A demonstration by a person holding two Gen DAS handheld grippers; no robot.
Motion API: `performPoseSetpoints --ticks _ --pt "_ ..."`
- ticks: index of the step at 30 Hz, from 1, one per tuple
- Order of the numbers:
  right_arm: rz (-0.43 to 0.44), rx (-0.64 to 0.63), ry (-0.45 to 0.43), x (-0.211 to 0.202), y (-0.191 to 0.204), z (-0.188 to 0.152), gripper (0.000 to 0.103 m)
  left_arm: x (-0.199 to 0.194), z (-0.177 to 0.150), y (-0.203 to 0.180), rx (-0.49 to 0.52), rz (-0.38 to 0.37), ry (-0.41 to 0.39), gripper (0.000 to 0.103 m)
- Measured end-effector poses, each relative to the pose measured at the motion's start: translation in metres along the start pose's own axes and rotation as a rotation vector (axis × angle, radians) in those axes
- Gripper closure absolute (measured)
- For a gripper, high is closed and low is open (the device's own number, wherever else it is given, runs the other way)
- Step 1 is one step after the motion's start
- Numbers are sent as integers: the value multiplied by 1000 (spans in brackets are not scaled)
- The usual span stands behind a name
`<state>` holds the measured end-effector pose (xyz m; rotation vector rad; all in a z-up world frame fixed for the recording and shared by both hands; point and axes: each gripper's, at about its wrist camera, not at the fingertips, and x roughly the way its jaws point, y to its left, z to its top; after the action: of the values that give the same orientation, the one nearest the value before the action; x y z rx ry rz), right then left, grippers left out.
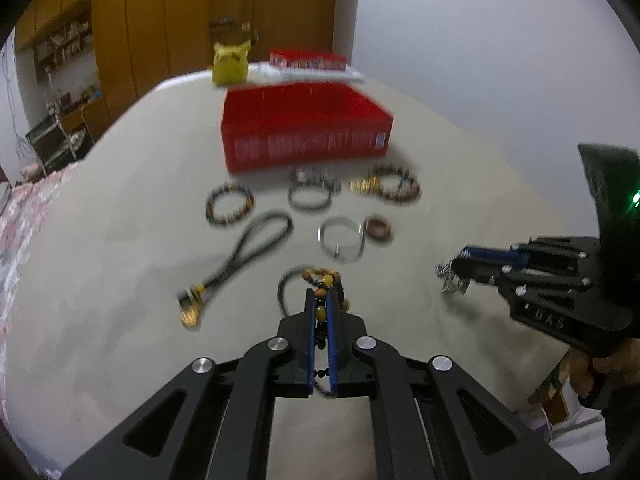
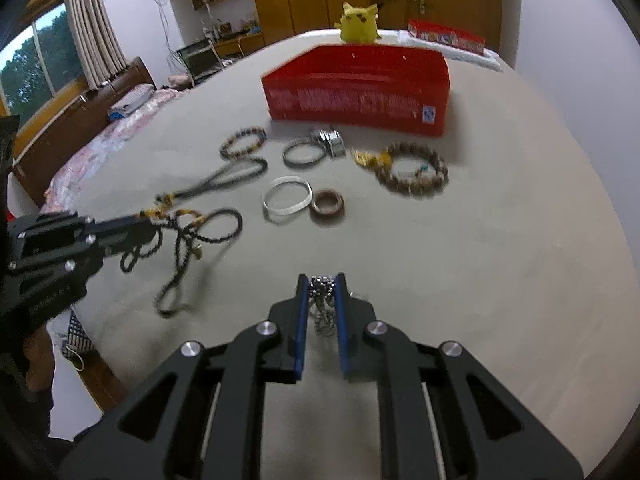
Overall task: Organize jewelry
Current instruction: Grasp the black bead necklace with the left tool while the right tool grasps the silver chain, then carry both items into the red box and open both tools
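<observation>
My left gripper (image 1: 320, 294) is shut on a dark bead necklace with amber beads (image 1: 325, 280); its loops hang from the jaws in the right wrist view (image 2: 188, 240). My right gripper (image 2: 323, 280) is shut on a silver bead chain (image 2: 323, 300), which also shows bunched at its tips in the left wrist view (image 1: 452, 278). On the table lie a multicoloured bead bracelet (image 1: 230, 204), a dark necklace with gold pendant (image 1: 240, 254), a grey bangle (image 1: 309, 196), a silver bangle (image 1: 342, 238), a brown ring (image 1: 377, 229) and a wooden bead bracelet (image 1: 398, 184).
A red box (image 1: 304, 128) stands behind the jewelry on the beige table (image 1: 120, 220). A yellow plush toy (image 1: 231, 62) and a second red box (image 1: 308, 60) sit at the far edge. A bed with a floral cover (image 2: 112, 140) lies left of the table.
</observation>
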<state>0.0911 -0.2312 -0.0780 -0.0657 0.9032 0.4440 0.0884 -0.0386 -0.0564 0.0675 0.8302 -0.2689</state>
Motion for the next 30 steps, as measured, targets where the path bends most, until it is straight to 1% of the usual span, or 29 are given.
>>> performPoseSetpoints --ticks 7,11,15,19,22,26,30 --pt "16 -15 -50 -25 -6 32 92 -35 47 2 44 -14 -96 99" --pt "26 -36 -74 -37 -7 54 92 -44 73 3 66 -13 -131 99" --pt "32 -61 -101 -46 -8 82 92 -47 106 11 62 -21 -164 99" --pt "49 -69 -112 -47 -13 114 92 -39 140 20 55 -30 -169 99" --pt "68 -55 -110 -39 -24 143 92 -26 171 28 54 -13 -167 99" --pt "86 -18 -84 -17 -44 188 92 -7 206 40 47 4 -158 99" --pt "59 -5 -57 15 -59 224 92 16 242 54 28 19 -146 99"
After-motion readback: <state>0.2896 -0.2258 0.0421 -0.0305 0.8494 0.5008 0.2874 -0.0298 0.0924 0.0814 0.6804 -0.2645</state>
